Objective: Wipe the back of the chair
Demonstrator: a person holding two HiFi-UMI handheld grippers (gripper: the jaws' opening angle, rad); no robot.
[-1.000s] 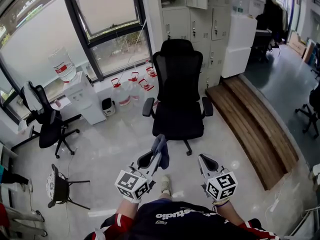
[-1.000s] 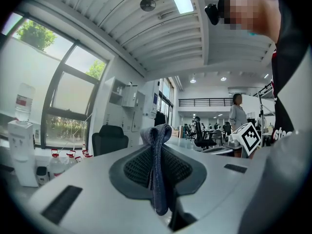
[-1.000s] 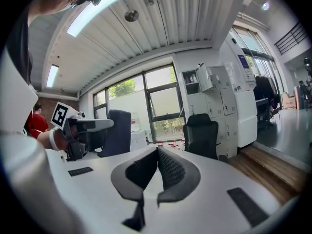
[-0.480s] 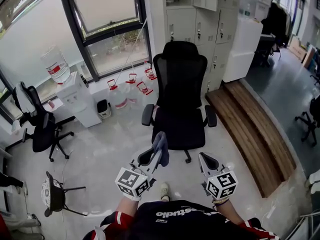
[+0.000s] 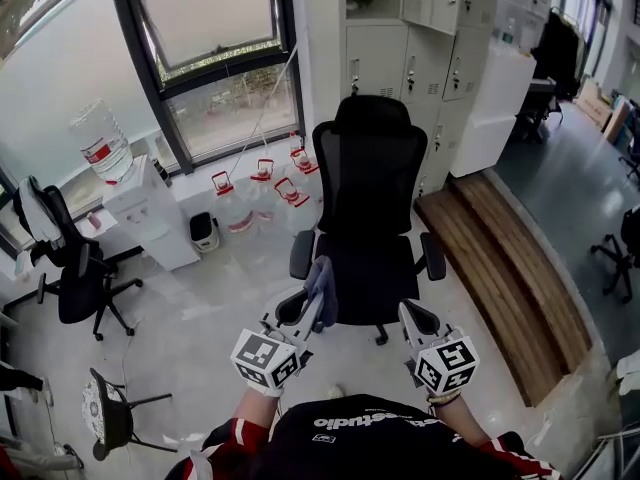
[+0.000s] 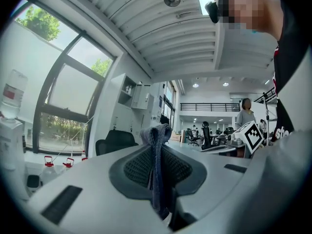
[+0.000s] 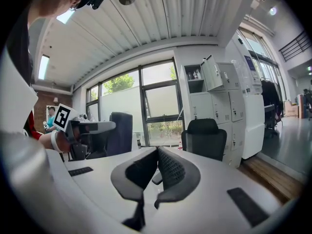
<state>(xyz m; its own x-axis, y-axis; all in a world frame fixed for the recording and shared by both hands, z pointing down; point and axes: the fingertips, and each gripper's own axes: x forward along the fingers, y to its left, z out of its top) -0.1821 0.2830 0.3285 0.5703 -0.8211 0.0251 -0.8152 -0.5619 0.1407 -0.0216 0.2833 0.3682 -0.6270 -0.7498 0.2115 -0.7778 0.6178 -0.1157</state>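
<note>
The fingers of the left gripper [image 6: 156, 165] are pressed shut on a cloth [image 6: 156, 136]. It is a grey-blue, soft, ribbed fabric. It is folded into a narrow strip that runs down between the dark textured pads and bunches in a rounded fold above the fingertips. In the head view the cloth [image 5: 322, 284] stands up from the tip of the left gripper [image 5: 311, 309].

The fingers of the right gripper [image 7: 157, 154] are closed, their tips meeting, with nothing between them. Their inner pads are black and finely dimpled, and the outer shells are smooth and grey. In the head view the right gripper [image 5: 411, 320] is level with the left one, well apart from it.

The chair [image 5: 371, 193] stands on the floor just beyond both pairs of fingers, in line with the gap between them, and neither touches it. Its seat faces the fingers and its back rises behind the seat, farther off. It is a black office chair with a tall back, a separate rounded headrest, two padded armrests and a wheeled base. From the left gripper view the chair [image 6: 115, 141] shows left of the cloth. From the right gripper view the chair [image 7: 204, 139] shows right of the fingertips.

Beyond the chair and to the left of the fingers, clear water jugs [image 5: 236, 208] with red handles stand on the floor under a dark-framed window [image 5: 205, 28]. Pale grey lockers [image 5: 425, 43] stand behind the chair. A wooden platform [image 5: 505, 263] runs along the floor to the right.
</note>
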